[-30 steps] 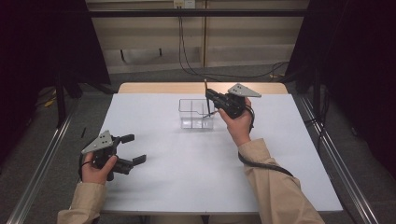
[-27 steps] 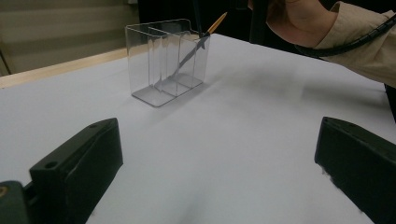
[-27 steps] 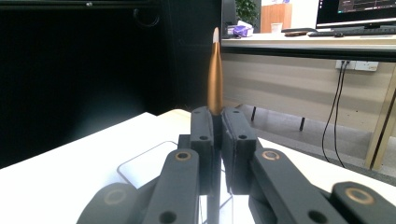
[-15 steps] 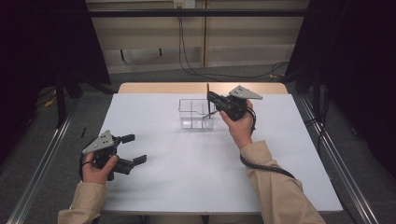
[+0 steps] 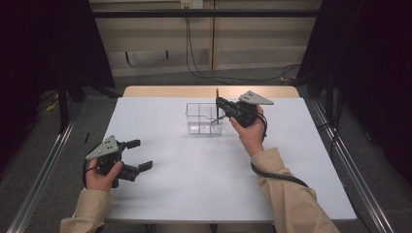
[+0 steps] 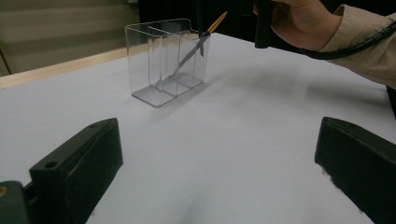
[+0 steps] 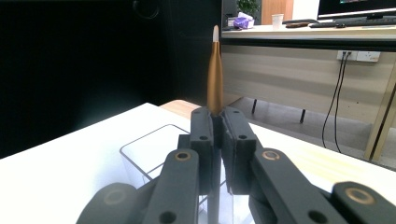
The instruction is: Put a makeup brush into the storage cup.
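Over clear box [image 5: 203,118], gold-handled brush [image 7: 215,74]

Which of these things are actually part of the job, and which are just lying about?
In the job:
- slim brown pen-like stick, clamped in the right gripper
- clear plastic divided box, which the stick dips into

Just there:
- left gripper, open, resting on the white table
- black cables on the floor behind
- paper cup on a far desk

Beyond your counter's [image 5: 194,194] far edge you have a pale panelled wall [image 5: 243,48], dangling cables [image 5: 194,53] and grey floor [image 5: 160,80].
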`<state>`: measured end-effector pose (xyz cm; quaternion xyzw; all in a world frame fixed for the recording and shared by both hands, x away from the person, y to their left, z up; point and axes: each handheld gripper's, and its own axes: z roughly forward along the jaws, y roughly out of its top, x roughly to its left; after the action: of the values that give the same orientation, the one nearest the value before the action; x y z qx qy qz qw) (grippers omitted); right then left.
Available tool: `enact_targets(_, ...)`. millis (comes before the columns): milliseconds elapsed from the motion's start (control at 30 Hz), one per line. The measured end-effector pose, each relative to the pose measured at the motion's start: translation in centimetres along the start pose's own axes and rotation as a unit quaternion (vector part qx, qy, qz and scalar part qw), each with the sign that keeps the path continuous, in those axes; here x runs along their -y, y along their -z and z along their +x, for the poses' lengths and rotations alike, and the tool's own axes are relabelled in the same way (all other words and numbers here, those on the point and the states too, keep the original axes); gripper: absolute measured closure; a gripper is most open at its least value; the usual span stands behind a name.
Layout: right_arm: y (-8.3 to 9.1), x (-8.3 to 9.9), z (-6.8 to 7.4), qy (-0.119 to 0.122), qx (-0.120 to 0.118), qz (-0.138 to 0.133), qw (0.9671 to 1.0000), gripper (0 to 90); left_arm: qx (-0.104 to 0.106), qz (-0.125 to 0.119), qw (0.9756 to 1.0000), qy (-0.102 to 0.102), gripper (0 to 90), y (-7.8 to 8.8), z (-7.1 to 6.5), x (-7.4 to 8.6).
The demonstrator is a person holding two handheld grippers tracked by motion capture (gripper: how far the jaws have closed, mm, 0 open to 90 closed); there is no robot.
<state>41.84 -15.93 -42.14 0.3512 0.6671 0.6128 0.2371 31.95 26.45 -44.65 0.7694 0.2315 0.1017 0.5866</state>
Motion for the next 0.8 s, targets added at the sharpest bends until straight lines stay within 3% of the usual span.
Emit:
enact_targets(133, 0.2, 0.0, 0.1, -0.003, -0.003, 0.000, 1.0000, 82.3, 0.002, 0.001, 1.0000, 0.001, 0.9, 0.0, 0.0, 0.0)
enact_targets(333, 0.5, -0.2, 0.2, -0.012, -0.009, 0.002, 0.9999, 58.9, 0.004, 0.001, 1.0000, 0.002, 0.9, -0.1, -0.1, 0.0)
enact_targets(500, 0.8, -0.3, 0.6, -0.005, -0.013, 0.005, 0.9999, 43.6, 0.001, 0.003, 1.0000, 0.000, 0.9, -0.2, -0.1, 0.0)
enact_targets(800, 1.2, -0.5, 0.7, 0.006, -0.021, 0.007, 0.9997, 32.6, 0.004, 0.003, 1.0000, 0.000, 0.9, -0.3, -0.1, -0.1)
